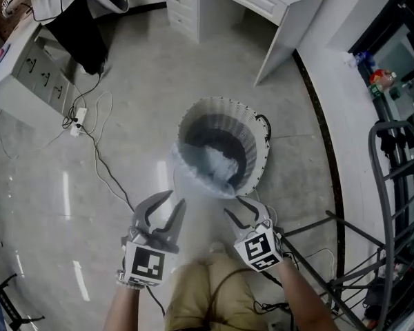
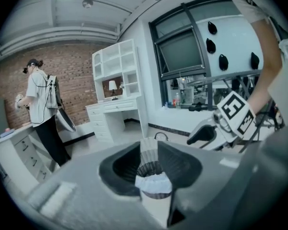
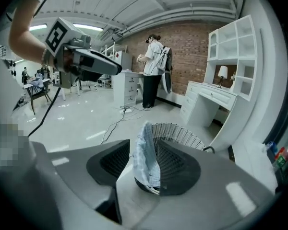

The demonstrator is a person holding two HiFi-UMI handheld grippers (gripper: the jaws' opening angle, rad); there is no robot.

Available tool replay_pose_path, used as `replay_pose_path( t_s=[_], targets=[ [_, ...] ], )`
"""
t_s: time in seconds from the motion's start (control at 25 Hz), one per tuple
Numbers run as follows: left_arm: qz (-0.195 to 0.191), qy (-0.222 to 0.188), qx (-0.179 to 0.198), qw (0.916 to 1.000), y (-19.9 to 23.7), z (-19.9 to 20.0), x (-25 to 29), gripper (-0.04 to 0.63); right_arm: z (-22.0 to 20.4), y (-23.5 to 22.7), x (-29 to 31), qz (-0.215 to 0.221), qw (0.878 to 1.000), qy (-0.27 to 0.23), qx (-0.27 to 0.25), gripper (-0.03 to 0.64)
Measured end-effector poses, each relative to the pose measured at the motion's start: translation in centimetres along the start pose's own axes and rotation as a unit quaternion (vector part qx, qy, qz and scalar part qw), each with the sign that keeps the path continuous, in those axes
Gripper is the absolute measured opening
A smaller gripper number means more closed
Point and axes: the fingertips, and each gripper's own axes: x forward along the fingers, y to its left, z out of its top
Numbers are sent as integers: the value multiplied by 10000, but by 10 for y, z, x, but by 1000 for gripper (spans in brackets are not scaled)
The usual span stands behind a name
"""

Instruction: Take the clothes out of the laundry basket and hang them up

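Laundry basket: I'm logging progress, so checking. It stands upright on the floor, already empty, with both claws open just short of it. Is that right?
Not quite. The laundry basket isn't empty: the head view shows pale blue-and-white clothing inside it. The rest holds: it stands upright on the floor, and the left claw and right claw are open just short of it.

The left gripper (image 1: pixel 177 197) and right gripper (image 1: pixel 232 205) are grey with dark jaws, each bearing a white cube with black square markers. The person wears tan trousers (image 1: pixel 200 298) crossed by a thin dark cable (image 1: pixel 228 276).
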Motion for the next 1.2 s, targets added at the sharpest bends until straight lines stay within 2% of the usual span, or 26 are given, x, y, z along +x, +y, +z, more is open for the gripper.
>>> replay_pose_path(
  t_s=[0.32,0.52,0.56,0.64,0.72,0.8,0.92,1.08,1.2],
  targets=[
    [136,-22,-112,9998,-2,-96,44,103,-101,6,99,177,9975,524,-437,166],
    [167,-86,-133,9997,-5,-127,59,103,-143,3,136,145,9951,759,-622,163],
    [167,-100,-139,9997,-6,-130,60,103,-147,2,140,112,9943,809,-682,153],
    [158,-89,-113,9998,-7,-134,61,103,-152,1,143,32,9932,876,-766,88],
    [158,-63,-72,9998,-6,-133,60,103,-147,0,140,-31,9944,824,-667,70],
    [163,-49,-51,9998,-5,-126,57,103,-136,-4,130,-83,9969,704,-354,9],
    [165,-40,-64,9998,-3,-104,47,103,-111,-14,107,-134,9982,575,47,9],
    [126,8,-47,9999,1,-59,30,103,-58,-35,68,-299,9986,418,145,9],
    [76,-20,241,9997,5,-13,17,103,-10,-57,33,-478,9983,239,213,9]
  ],
)
